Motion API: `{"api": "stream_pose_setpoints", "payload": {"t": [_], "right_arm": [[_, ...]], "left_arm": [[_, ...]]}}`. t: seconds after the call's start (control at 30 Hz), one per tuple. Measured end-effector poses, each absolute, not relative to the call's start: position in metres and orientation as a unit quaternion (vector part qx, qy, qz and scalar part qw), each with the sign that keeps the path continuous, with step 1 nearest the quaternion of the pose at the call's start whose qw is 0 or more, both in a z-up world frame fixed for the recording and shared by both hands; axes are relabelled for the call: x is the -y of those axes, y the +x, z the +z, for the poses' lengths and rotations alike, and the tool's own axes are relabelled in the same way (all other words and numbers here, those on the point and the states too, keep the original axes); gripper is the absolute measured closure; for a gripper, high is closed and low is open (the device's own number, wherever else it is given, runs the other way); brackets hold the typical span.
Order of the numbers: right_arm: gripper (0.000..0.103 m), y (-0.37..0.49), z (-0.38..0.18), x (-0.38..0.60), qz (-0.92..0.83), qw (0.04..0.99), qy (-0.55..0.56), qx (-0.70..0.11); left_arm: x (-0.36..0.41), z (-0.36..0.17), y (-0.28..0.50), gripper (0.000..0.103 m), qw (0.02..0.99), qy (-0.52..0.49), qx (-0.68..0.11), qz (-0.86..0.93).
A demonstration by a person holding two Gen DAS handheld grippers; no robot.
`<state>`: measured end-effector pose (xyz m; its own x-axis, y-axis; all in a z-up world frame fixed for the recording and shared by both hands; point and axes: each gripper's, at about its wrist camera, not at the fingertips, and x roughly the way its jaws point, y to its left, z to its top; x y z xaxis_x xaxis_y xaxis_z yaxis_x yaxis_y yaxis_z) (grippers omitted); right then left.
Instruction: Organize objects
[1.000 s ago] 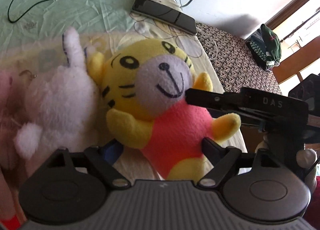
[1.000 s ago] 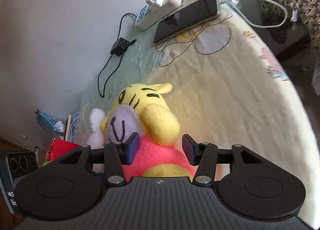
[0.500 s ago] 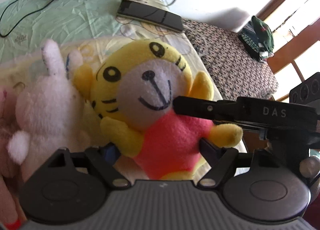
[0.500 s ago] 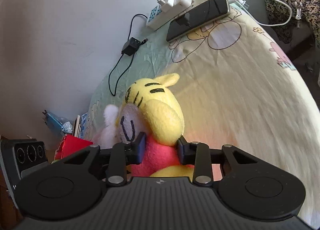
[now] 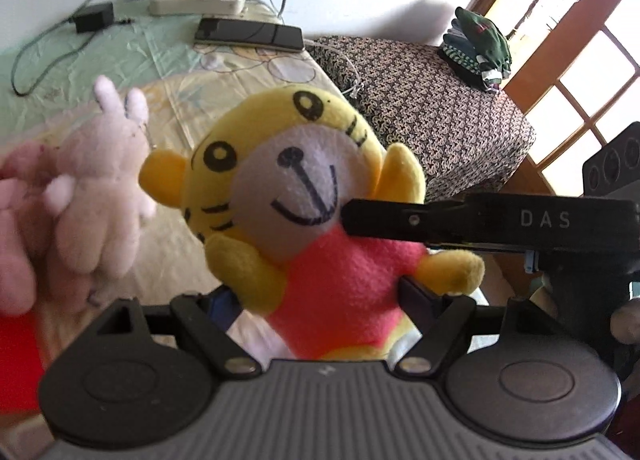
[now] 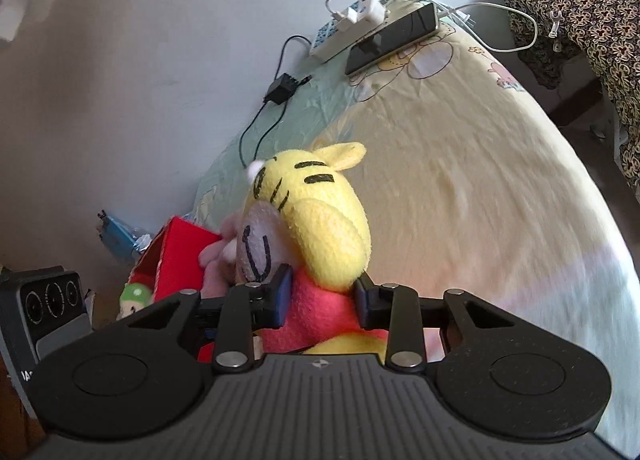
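Note:
A yellow tiger plush in a red shirt [image 5: 320, 220] hangs lifted above the bed. My right gripper [image 6: 323, 298] is shut on the tiger plush [image 6: 320, 228] at its neck and shoulder; its black arm crosses the left wrist view from the right. My left gripper [image 5: 316, 300] has its jaws wide on either side of the plush's body, not squeezing it. A pale pink bunny plush [image 5: 100, 196] is lifted just left of the tiger, blurred. A red box [image 6: 180, 256] stands left of the tiger.
The bed [image 6: 480, 188] has a yellow and green cartoon sheet. At its far end lie a power strip [image 5: 198, 0], a black phone [image 5: 250, 34] and a charger [image 5: 94, 17] with cables. A patterned cloth-covered stand [image 5: 432, 108] with folded clothes [image 5: 478, 46] is to the right.
My right gripper closed on the tiger plush and lifted it off the bed. The bunny plush rose too. The left gripper stayed wide around the tiger.

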<state>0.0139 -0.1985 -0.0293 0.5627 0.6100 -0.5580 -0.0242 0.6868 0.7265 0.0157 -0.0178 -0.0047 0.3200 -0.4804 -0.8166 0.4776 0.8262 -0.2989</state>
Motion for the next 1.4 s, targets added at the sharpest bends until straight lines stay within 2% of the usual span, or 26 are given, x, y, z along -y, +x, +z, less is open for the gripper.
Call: {"api": "stream_pose_setpoints", "payload": {"t": [0.4, 0.87, 1.17, 1.4], "right_arm": [[0.069, -0.007, 0.008, 0.145, 0.270, 0.814, 0.321, -0.401], [0.069, 0.006, 0.058, 0.016, 0.295, 0.843, 0.282, -0.349], [0.069, 0.021, 0.054, -0.061, 0.235, 0.874, 0.259, -0.337], [0.069, 0.025, 0.040, -0.095, 0.188, 0.889, 0.242, -0.339]], "left_arm": [[-0.037, 0.045, -0.036, 0.023, 0.866, 0.023, -0.438, -0.239], [-0.181, 0.100, -0.035, 0.023, 0.895, -0.002, -0.383, -0.229], [-0.258, 0.080, 0.013, 0.021, 0.875, -0.035, -0.397, -0.277], [-0.296, 0.051, 0.040, 0.016, 0.851, -0.064, -0.422, -0.306]]}}
